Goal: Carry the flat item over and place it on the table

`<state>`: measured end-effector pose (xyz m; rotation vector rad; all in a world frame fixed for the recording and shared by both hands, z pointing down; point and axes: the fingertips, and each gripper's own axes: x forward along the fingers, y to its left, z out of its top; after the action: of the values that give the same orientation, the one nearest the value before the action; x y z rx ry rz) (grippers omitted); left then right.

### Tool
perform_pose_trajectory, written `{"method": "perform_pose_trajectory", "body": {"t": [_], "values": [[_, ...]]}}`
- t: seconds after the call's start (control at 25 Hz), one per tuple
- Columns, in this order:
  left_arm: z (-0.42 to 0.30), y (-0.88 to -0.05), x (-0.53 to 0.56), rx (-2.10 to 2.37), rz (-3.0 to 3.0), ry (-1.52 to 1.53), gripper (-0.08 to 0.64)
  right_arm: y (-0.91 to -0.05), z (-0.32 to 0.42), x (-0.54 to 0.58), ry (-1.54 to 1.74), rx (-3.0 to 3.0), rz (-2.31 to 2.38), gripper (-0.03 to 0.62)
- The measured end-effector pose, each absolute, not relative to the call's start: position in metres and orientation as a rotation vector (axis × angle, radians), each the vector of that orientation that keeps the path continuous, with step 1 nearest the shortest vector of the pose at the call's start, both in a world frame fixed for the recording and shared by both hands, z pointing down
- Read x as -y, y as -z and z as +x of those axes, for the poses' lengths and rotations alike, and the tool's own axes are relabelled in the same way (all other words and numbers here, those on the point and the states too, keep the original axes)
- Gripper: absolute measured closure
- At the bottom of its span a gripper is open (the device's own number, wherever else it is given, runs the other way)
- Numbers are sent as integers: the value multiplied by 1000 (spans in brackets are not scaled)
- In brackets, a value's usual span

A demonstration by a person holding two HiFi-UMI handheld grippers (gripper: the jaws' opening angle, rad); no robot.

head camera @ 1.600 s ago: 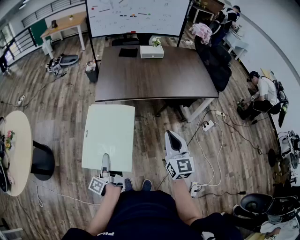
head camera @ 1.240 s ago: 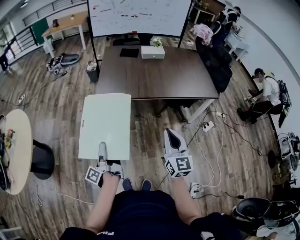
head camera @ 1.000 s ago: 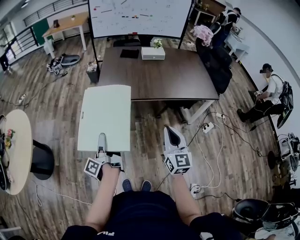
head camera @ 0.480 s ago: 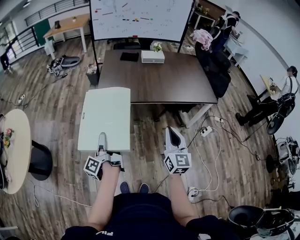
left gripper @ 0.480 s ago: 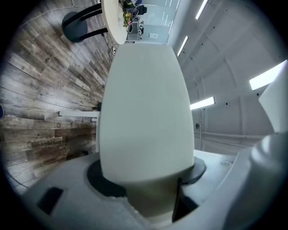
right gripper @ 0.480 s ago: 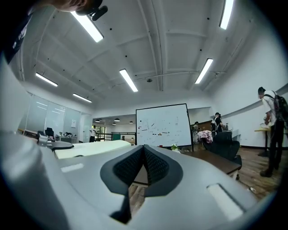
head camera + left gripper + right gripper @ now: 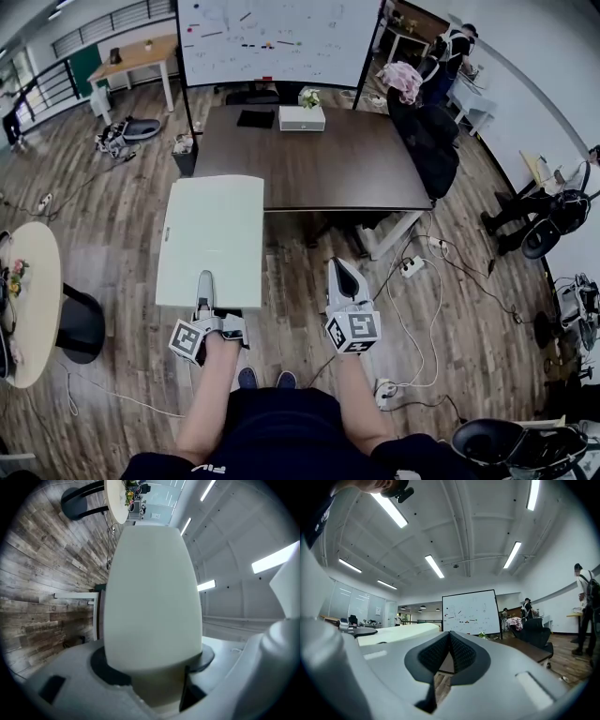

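Note:
A pale green flat board [image 7: 214, 239] is held level above the wooden floor, its far edge just reaching the near left corner of the dark brown table [image 7: 319, 155]. My left gripper [image 7: 205, 286] is shut on the board's near edge; in the left gripper view the board [image 7: 152, 592] fills the space between the jaws. My right gripper [image 7: 341, 277] hovers to the right of the board with its jaws closed together and nothing in them. In the right gripper view the board [image 7: 401, 633] lies to the left and the table [image 7: 525, 649] ahead.
A white box [image 7: 302, 117] and a dark flat item [image 7: 255, 118] sit at the table's far end before a whiteboard [image 7: 277, 37]. Black chairs [image 7: 427, 141] flank the table's right side. Cables and a power strip [image 7: 412, 265] lie on the floor. A round table [image 7: 33, 300] stands left.
I have stepped closer to the table. The board, held in the left gripper, moved forward until its far edge reached the table's corner. The right gripper stayed beside it.

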<state>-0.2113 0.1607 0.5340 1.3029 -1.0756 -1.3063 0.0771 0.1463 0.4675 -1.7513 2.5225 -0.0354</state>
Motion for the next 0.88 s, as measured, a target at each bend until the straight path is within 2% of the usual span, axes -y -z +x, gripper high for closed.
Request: {"method": "perform_pose_trajectory", "body": {"t": [0.44,0.88], "values": [[-156,-545,-195,1070,1317,1299,295,-484,118,-170,51,-2573,-1711,584],[-145,-547,-194,1069,1345,1326,295,-492,133,-168,55,-2555,-1695,584]]}}
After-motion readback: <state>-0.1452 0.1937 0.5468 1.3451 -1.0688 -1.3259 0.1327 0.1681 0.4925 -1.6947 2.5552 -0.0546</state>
